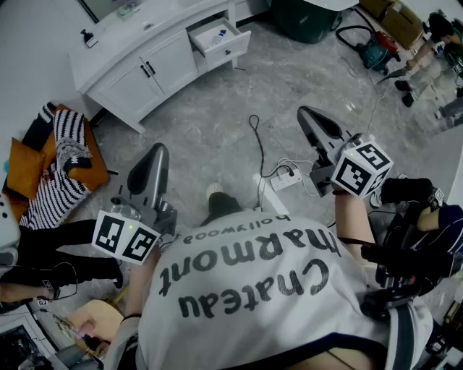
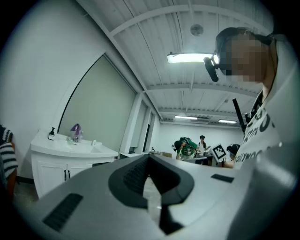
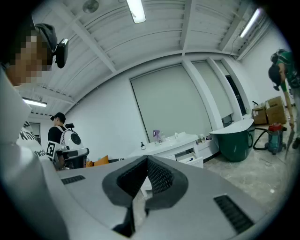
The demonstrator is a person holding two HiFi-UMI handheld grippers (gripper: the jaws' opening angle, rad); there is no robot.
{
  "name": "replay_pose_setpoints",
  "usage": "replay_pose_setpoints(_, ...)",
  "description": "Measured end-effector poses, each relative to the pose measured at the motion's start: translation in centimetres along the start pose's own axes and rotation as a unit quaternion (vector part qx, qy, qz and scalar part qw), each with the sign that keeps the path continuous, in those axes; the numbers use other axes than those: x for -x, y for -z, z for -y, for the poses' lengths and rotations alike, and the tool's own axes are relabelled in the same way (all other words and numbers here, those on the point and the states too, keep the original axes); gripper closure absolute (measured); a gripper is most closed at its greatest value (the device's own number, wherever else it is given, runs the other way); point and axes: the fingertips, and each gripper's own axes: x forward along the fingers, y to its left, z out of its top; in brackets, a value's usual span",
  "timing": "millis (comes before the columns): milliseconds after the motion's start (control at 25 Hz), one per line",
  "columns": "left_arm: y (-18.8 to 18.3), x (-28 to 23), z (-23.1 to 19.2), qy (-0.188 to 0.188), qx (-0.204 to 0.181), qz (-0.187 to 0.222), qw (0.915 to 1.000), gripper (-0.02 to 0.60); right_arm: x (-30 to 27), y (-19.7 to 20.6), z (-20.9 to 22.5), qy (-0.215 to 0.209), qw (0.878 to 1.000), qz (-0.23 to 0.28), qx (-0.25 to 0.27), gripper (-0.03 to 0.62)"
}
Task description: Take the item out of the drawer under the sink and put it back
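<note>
The item (image 1: 219, 36), a pale object with a blue patch, lies inside the open drawer (image 1: 233, 48) at the right end of the white sink cabinet (image 1: 141, 72); its kind cannot be determined at this range. The drawer is pulled out over the grey marble floor (image 1: 217, 123). The cabinet top carries a purple object (image 2: 76, 132) and a small dark pump bottle (image 2: 51, 134). A dark green tub (image 1: 304, 18) stands on the floor just beyond the drawer end of the cabinet. Both tools are well apart from the cabinet, held roughly level in front of the person. The left tool (image 1: 158, 150) is clenched, jaws meeting at the tips with nothing between them. The right tool (image 1: 304, 110) is likewise clenched and empty. A white power strip (image 1: 286, 179) with cables lies on the floor between the two tools. A striped cloth (image 1: 61, 166) rests left of the left tool.
</note>
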Motion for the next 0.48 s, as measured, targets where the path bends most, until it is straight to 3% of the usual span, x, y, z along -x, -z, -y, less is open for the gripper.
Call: replay_pose_setpoints(480,0.22,-0.74,0.11,0.004,0.002,0.006,1.0,0.574,0.25,0.26,0.61,0.007,1.0,-0.002,0.008,0.583)
